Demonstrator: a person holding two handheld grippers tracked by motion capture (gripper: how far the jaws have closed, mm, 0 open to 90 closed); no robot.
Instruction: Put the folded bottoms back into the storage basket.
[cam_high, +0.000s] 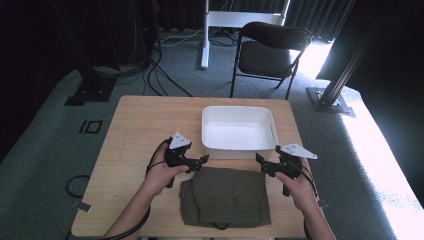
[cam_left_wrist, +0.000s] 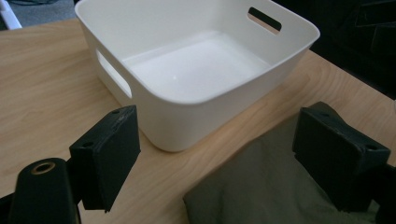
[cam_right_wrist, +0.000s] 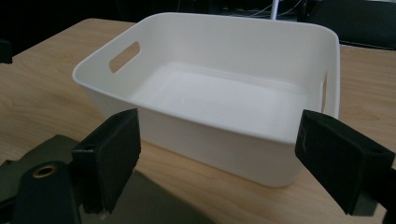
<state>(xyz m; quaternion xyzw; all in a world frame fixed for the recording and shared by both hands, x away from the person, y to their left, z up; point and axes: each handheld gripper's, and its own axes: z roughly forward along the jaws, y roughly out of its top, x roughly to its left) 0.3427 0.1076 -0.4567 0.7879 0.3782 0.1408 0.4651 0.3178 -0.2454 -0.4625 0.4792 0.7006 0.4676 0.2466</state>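
Observation:
A folded olive-green cloth (cam_high: 225, 197) lies flat at the near middle of the wooden table (cam_high: 140, 130). Just beyond it stands an empty white plastic bin (cam_high: 239, 109) with handle slots. My left gripper (cam_high: 199, 164) hovers open at the cloth's far left corner, and my right gripper (cam_high: 262, 165) hovers open at its far right corner. In the left gripper view the open left gripper (cam_left_wrist: 219, 140) frames the bin's (cam_left_wrist: 196, 100) near corner and the cloth's (cam_left_wrist: 261, 186) edge. The right gripper (cam_right_wrist: 219, 154) faces the bin's (cam_right_wrist: 196, 140) near wall, with the cloth (cam_right_wrist: 37, 158) at lower left.
A black folding chair (cam_high: 270, 50) stands on the grey carpet behind the table. A white stand leg (cam_high: 205, 35) and black cables (cam_high: 160, 75) lie beyond it. Dark frame posts (cam_high: 340, 75) rise at both far sides. Bare tabletop stretches left of the bin.

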